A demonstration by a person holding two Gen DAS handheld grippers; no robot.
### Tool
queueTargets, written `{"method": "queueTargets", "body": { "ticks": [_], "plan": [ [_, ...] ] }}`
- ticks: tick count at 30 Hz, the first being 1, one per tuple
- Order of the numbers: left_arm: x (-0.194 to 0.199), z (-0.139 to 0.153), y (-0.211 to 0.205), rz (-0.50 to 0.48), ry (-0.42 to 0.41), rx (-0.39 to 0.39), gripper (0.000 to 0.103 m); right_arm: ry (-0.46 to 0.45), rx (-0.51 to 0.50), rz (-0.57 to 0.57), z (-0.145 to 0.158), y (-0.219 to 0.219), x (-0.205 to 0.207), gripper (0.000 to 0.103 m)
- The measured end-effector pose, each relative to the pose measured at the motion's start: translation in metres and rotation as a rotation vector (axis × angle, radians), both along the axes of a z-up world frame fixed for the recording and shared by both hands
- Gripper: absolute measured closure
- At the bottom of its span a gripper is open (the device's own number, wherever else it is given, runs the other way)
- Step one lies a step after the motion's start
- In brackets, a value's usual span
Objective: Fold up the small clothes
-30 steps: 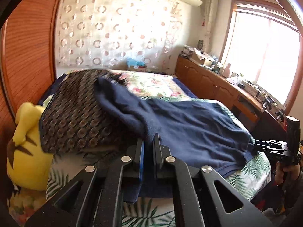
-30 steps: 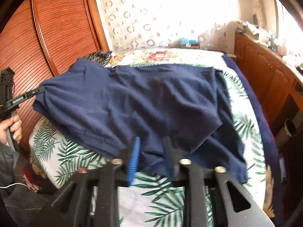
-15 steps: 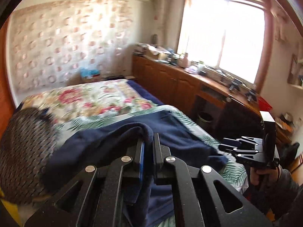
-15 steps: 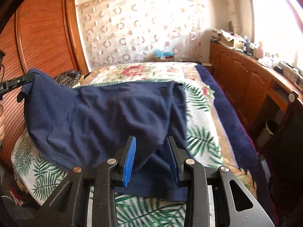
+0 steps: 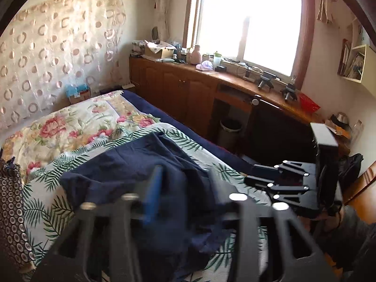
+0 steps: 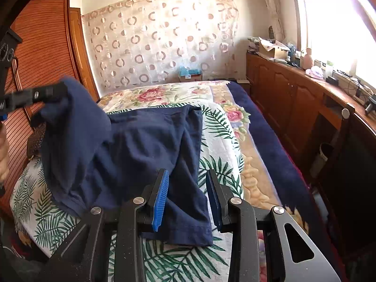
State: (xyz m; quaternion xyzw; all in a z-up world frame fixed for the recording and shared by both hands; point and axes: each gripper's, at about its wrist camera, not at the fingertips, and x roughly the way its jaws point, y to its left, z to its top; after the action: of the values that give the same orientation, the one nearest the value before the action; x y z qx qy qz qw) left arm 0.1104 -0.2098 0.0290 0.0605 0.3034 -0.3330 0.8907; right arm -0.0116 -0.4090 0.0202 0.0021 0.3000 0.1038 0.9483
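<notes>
A navy blue garment (image 6: 145, 145) lies on the leaf-print bed cover (image 6: 221, 141), one side folded over towards the right. In the left wrist view the garment (image 5: 131, 171) lies bunched below my left gripper (image 5: 185, 188), whose blurred jaws stand wide apart. In the right wrist view that left gripper (image 6: 54, 91) still touches a lifted corner of the cloth. My right gripper (image 6: 188, 195) is open and empty just above the garment's near hem; it also shows in the left wrist view (image 5: 253, 176).
A patterned dark cloth (image 5: 11, 206) lies at the bed's left edge. A wooden cabinet (image 5: 188, 89) with clutter runs along the right under the window. A wooden wardrobe (image 6: 44, 56) stands at left. A waste bin (image 5: 229, 132) stands by the cabinet.
My left gripper carried the garment's left side up and over to the right, then its jaws opened. My right gripper stayed open and shifted a little.
</notes>
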Motion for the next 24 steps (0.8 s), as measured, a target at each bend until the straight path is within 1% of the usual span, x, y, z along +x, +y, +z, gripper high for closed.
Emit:
{"method": "queueTargets", "body": {
  "ticks": [2, 4, 7, 14, 19, 24],
  "plan": [
    [-0.002, 0.001, 0.007, 0.015, -0.016, 0.003, 0.033, -0.001, 0.002, 0.001, 0.001, 0.000, 0.003, 0.069],
    [-0.002, 0.003, 0.018, 0.046, -0.028, -0.002, 0.029, -0.003, 0.004, 0.005, 0.003, 0.003, 0.005, 0.069],
    [0.000, 0.002, 0.035, 0.094, -0.046, 0.006, 0.028, -0.003, 0.006, 0.020, 0.003, 0.007, 0.009, 0.069],
    [0.005, -0.009, 0.085, 0.213, -0.030, 0.000, 0.028, -0.002, -0.010, 0.087, 0.004, 0.028, 0.026, 0.069],
    [0.005, -0.021, 0.115, 0.280, -0.021, 0.000, 0.028, -0.003, -0.027, 0.135, 0.005, 0.050, 0.040, 0.069],
    [0.005, -0.031, 0.138, 0.327, -0.009, -0.001, 0.028, -0.005, -0.037, 0.182, 0.005, 0.069, 0.050, 0.069]
  ]
}}
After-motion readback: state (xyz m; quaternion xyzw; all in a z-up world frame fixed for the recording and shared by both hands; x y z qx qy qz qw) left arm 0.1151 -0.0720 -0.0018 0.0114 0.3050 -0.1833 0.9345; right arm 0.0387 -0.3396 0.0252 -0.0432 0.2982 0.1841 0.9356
